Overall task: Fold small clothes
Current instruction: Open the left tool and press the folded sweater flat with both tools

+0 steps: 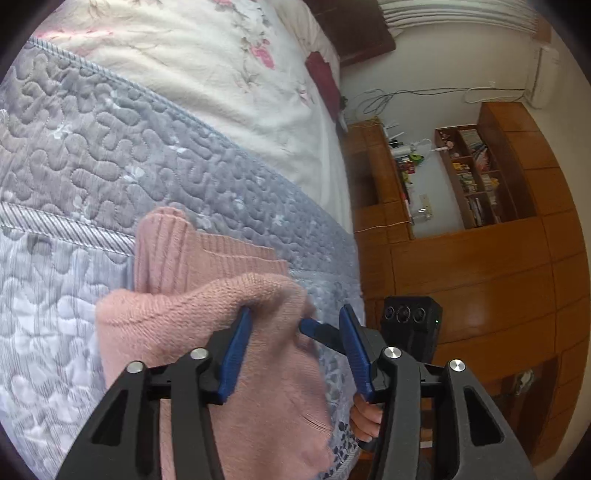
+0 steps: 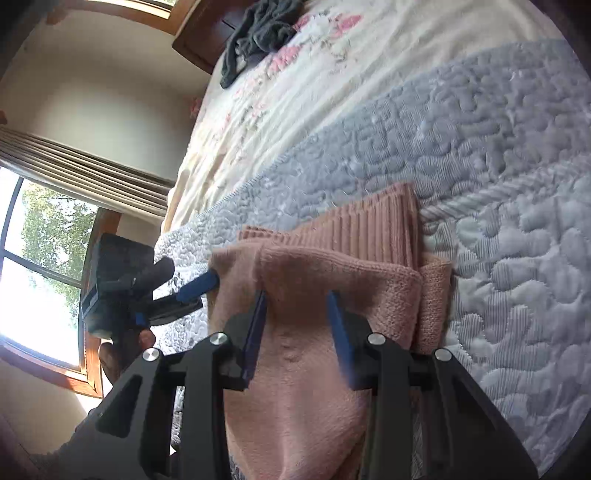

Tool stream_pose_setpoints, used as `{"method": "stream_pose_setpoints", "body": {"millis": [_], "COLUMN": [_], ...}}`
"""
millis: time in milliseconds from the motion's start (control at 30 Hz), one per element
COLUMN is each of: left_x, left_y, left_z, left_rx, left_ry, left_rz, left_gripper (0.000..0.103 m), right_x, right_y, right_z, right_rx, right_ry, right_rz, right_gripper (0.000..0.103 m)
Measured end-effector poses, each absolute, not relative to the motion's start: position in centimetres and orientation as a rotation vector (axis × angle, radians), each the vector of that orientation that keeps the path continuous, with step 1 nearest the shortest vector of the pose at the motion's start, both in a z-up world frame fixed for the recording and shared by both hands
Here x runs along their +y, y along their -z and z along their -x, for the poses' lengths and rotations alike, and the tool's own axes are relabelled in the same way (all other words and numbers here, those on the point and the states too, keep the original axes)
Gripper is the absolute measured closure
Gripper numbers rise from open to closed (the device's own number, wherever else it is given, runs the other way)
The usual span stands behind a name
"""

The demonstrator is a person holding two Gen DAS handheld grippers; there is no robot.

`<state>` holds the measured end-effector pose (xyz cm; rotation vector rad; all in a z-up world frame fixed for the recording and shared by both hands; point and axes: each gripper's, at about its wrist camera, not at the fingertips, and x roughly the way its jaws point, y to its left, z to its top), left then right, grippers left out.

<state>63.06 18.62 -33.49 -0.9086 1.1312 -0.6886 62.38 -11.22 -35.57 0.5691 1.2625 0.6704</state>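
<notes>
A folded pink knitted sweater [image 2: 317,280] lies on the grey quilted bedspread [image 2: 498,155] of the bed. The left gripper [image 1: 293,325] and the right gripper [image 2: 297,295] both stand wide apart over its folded edge, neither clamping the knit.

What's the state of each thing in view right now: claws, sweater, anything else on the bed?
pink sweater: partly folded on the quilt, layers stacked, ribbed hem showing on the far side
left claw: open, fingers either side of a sweater fold
right claw: open, fingers straddling the sweater's top layer
grey quilt: spread flat under the sweater
dark garment: crumpled, unfolded, at the far end of the bed
</notes>
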Motion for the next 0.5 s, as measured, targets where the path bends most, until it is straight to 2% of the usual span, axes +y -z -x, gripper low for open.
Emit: {"method": "stream_pose_setpoints", "body": {"millis": [67,100,133,233,267,300,333,433,500], "left_x": [19.1,19.3,19.5,19.8,20.1,20.4,20.7,20.9,20.6], "left_y": [35.9,36.9,37.7,37.7,36.7,35.4,34.0,31.7,32.4], "left_z": [-63.7,-63.6,-63.6,-63.1,-62.6,-61.8,-60.8,-57.3,-56.0], "left_rx": [1.153,1.157,1.166,1.161,1.140,1.106,1.069,1.034,1.065], "left_ry": [0.643,0.628,0.612,0.635,0.639,0.654,0.687,0.786,0.788], "left_rz": [0.921,0.939,0.956,0.979,0.957,0.936,0.911,0.816,0.781], "left_gripper": [0.073,0.091,0.100,0.102,0.098,0.089,0.087,0.087,0.087], "right_x": [-12.4,-13.3,-14.6,-16.7,-16.8,-16.7,-16.4,-14.5,-12.8], "right_y": [38.2,39.1,40.1,40.9,39.9,38.6,36.9,33.2,33.5], "right_z": [-62.8,-62.8,-62.8,-62.1,-61.6,-60.9,-60.0,-56.5,-55.0], "right_rx": [1.277,1.262,1.240,1.222,1.214,1.199,1.172,1.128,1.183], "right_ry": [-0.636,-0.652,-0.660,-0.647,-0.638,-0.637,-0.659,-0.790,-0.827], "right_rz": [-0.590,-0.645,-0.715,-0.799,-0.776,-0.742,-0.702,-0.614,-0.528], "right_gripper": [0.103,0.103,0.103,0.103,0.103,0.101,0.096,0.095,0.095]}}
